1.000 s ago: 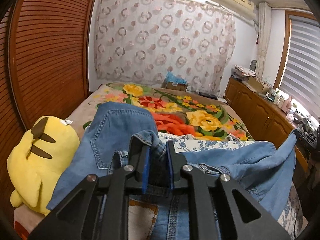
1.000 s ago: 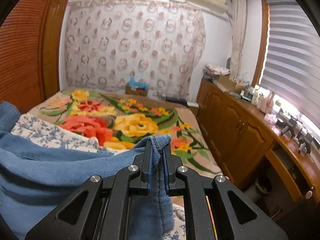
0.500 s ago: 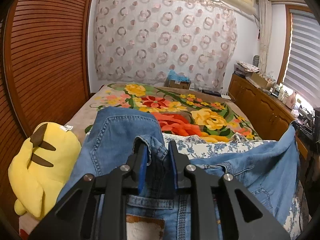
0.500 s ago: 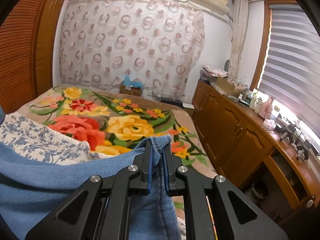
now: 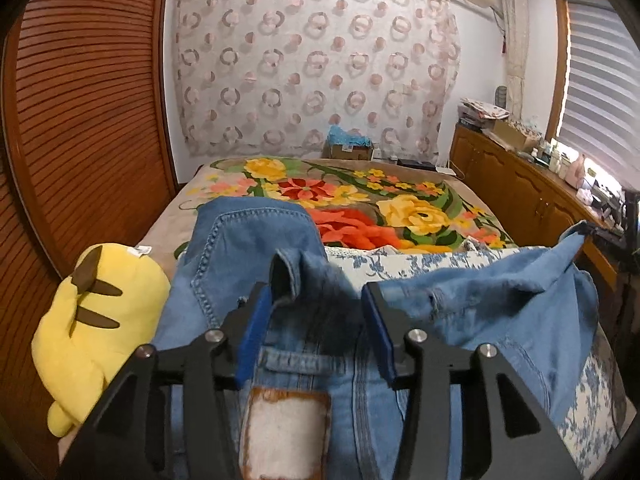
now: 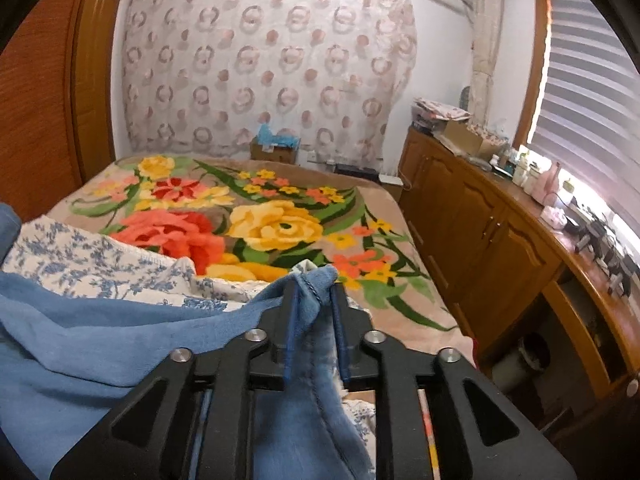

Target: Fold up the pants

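Left wrist view: the left gripper (image 5: 316,328) has its blue-padded jaws spread wide around a raised fold at the waistband of the light blue denim pants (image 5: 256,240); neither pad clamps the cloth.
Right wrist view: the right gripper (image 6: 314,320) has its jaws a little apart, with a stitched denim edge bunched between them; one pad seems to touch the cloth, and whether it bears the weight cannot be told.
Pants: draped across the near end of the bed, over the blue-and-white floral sheet (image 5: 404,264), with the brown leather waist patch (image 5: 286,428) just below the left gripper.
Surroundings: the flowered plush blanket (image 5: 352,204) covers the far part of the bed; the yellow plush toy (image 5: 96,320) lies just left of the denim; the wooden cabinet run (image 6: 492,236) stands along the right.
Step in hand: apparently a release of the waistband after a fold.
How to do it well: let both ends go together and draw the grippers straight back toward the near edge, so that no pad drags the fold open.
Risk: the standing waistband fold may flop back unevenly; a light press flat would settle it before the next fold.
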`<state>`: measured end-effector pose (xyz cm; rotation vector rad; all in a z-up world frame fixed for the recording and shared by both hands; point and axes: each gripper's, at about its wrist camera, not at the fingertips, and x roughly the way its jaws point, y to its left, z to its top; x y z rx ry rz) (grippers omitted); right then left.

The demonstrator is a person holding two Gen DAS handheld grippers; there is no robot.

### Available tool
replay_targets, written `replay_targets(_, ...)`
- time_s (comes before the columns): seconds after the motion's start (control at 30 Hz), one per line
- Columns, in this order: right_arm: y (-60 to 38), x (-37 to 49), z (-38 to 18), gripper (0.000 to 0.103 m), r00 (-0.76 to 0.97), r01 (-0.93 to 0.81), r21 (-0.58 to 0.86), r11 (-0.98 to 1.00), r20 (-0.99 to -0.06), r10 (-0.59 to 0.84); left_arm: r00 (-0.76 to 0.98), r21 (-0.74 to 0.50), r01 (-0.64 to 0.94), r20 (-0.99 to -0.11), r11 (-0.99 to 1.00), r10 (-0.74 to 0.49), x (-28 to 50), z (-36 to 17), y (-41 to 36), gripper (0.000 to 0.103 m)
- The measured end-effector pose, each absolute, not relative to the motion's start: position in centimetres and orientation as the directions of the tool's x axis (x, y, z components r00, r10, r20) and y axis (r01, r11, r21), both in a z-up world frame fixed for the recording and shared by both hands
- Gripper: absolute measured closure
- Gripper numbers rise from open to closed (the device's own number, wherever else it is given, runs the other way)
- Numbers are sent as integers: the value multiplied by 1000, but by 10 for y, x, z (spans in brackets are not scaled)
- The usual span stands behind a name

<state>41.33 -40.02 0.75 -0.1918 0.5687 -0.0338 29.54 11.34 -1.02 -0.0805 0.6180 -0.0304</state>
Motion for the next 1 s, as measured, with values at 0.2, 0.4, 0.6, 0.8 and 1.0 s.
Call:
replay_targets(0.2, -405, 374, 20, 69, 848, -26, -182, 983, -524, -74, 813, -127, 51, -571, 991, -115, 270, -3, 116, 40)
replay_targets(0.4, -411, 326, 18, 54, 843, -44, -136, 990, -536, -36, 806, -129, 105, -570, 986, -160, 248, -3, 105, 40)
replay_targets(0.6, -418, 304, 0, 51, 809, -62, -100, 993, -588, -8, 785, -147, 142, -586, 979, -202, 228, -11, 90, 40)
replay_targets(0.8, -434, 305, -24, 46, 760, -61, -19, 998, -649, 34, 760, -144, 153, -616, 978, -209, 207, -31, 65, 40)
replay_targets(1.0, -447, 323, -44, 46, 708, -46, 68, 997, -702, 81, 728, -126, 163, -654, 979, -206, 193, -60, 40, 40)
